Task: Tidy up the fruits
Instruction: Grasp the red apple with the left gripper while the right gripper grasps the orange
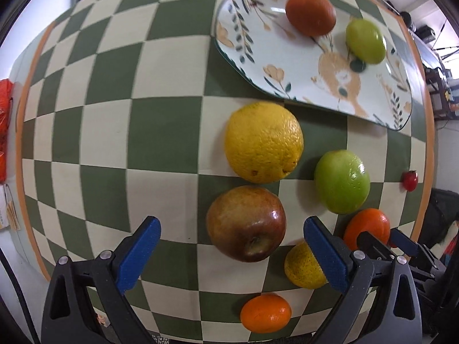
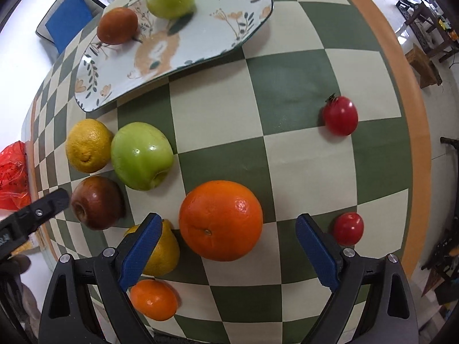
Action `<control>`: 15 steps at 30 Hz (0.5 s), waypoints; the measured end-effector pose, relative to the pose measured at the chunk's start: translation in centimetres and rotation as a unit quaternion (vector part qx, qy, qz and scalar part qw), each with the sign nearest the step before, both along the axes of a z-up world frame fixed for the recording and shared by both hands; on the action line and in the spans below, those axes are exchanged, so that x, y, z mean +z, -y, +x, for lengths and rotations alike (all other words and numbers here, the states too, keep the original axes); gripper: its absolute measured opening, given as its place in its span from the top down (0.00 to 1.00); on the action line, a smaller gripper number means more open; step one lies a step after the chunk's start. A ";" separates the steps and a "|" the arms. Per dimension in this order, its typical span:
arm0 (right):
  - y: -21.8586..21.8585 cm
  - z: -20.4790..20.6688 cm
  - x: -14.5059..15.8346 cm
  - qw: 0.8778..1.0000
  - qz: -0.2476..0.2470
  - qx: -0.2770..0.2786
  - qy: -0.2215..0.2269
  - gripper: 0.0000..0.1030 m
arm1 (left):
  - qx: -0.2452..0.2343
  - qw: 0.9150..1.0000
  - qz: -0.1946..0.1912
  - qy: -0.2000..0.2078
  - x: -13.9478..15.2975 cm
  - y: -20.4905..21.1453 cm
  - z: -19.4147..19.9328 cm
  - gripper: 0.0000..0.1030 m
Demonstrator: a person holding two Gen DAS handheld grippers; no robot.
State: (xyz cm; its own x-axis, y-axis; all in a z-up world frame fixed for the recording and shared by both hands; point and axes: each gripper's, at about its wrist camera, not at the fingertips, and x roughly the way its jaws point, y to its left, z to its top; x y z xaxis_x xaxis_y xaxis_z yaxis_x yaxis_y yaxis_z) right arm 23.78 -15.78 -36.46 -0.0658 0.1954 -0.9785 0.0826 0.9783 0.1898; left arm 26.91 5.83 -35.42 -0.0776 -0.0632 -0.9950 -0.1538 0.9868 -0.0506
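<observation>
Hovering wide-spread, empty: left gripper point(image 1: 232, 253) jaws flank red apple point(image 1: 246, 223); right gripper point(image 2: 228, 249) jaws flank orange point(image 2: 221, 220).

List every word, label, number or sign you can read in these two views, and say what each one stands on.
No text can be read in either view.
Red plastic bag at the table's edge: dark print, too blurred to read.
Paper tags beside the tablecloth: marks too small to read.
Plate: only painted leaves and flowers, no lettering.
The fruits carry no stickers that I can see.
</observation>
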 end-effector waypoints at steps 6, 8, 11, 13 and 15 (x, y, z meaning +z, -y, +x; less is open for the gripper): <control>-0.1 -0.1 -2.0 1.000 0.011 -0.008 -0.022 0.18 | -0.041 0.999 -0.002 -0.023 -2.4 2.1 0.2 0.24; -0.2 -0.2 -2.6 0.999 0.014 -0.007 -0.028 0.23 | -0.049 0.998 0.011 -0.024 -2.8 2.4 0.0 0.38; -0.6 0.2 -2.9 0.999 0.024 -0.008 -0.030 0.30 | -0.046 0.999 0.008 -0.020 -2.6 2.1 -0.6 0.38; -1.1 0.2 -2.8 0.999 0.026 -0.001 -0.026 0.34 | -0.046 0.999 0.011 -0.021 -2.6 1.6 -1.6 0.38; -1.6 0.0 -2.8 0.999 0.019 0.013 -0.032 0.34 | -0.040 0.999 0.011 -0.025 -2.7 1.2 -2.8 0.38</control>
